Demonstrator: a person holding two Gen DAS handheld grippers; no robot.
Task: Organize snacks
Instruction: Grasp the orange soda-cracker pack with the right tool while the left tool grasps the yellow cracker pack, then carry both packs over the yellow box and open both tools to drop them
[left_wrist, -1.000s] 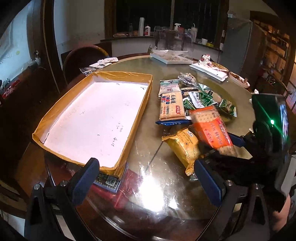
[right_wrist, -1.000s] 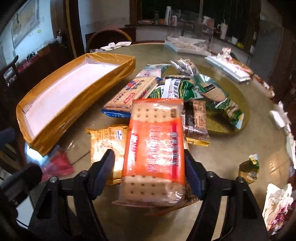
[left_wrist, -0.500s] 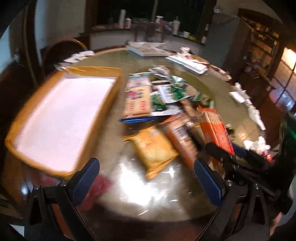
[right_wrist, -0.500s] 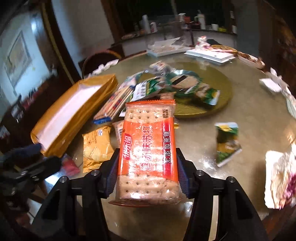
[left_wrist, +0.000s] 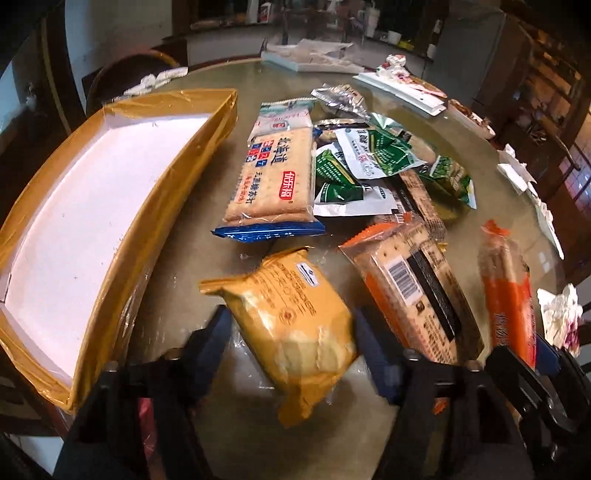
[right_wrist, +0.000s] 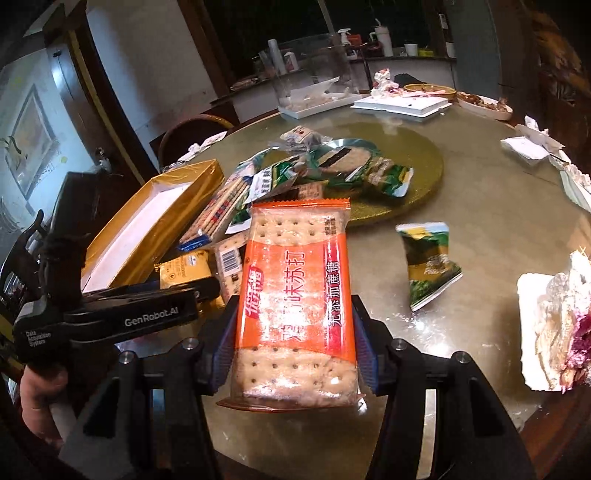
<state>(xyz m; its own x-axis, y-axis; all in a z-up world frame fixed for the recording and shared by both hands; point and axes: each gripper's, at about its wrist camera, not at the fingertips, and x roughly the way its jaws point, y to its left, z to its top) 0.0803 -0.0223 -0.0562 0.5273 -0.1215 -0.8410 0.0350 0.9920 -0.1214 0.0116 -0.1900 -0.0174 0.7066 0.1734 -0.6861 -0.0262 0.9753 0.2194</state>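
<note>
My right gripper (right_wrist: 293, 341) is shut on an orange cracker pack (right_wrist: 295, 295) and holds it above the round table; the pack also shows at the right of the left wrist view (left_wrist: 508, 295). My left gripper (left_wrist: 291, 339) has its fingers on both sides of a yellow snack pack (left_wrist: 291, 317) that lies on the table, close against its sides. A shallow yellow box (left_wrist: 74, 206) with a white bottom stands at the left. A blue-edged cracker pack (left_wrist: 275, 177), another orange pack (left_wrist: 410, 284) and several green packets (left_wrist: 369, 158) lie in a heap.
A loose green packet (right_wrist: 428, 262) lies on the table to the right. White trays (right_wrist: 399, 105), tissues and a plate of scraps (right_wrist: 550, 332) stand around the table's far and right edges. A chair (left_wrist: 129, 74) stands behind the box.
My left gripper moved forward and its fingers closed in around the yellow pack. My right gripper lifted the orange cracker pack off the heap and drew it back to the right.
</note>
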